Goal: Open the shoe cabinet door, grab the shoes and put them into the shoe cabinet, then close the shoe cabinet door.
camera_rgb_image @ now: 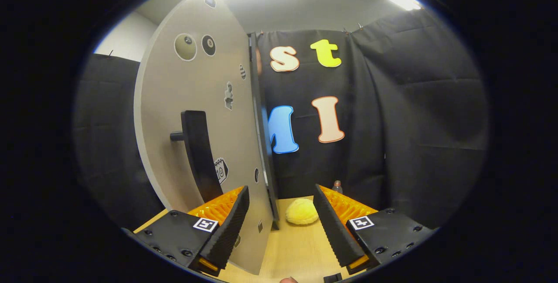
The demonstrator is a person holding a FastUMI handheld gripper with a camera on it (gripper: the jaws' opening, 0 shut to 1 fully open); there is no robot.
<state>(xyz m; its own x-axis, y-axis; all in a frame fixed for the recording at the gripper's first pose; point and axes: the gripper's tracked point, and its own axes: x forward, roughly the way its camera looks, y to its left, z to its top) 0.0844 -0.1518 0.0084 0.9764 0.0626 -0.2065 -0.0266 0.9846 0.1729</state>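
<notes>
Two fingers of my claw (281, 226) stand wide apart, holding nothing. Between them runs the free edge of the grey sticker-dotted shoe cabinet door (196, 113), its black bar handle (198, 154) just ahead of my left finger. Beyond, a fluffy yellow slipper (301, 211) lies on the light wooden counter (292, 248), open room around it.

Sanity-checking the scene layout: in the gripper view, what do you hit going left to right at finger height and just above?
Door handle → cabinet door, its free edge standing between the open gripper fingers → yellow shoe on the table just ahead of the fingers → small bottle by the booth wall.
</notes>
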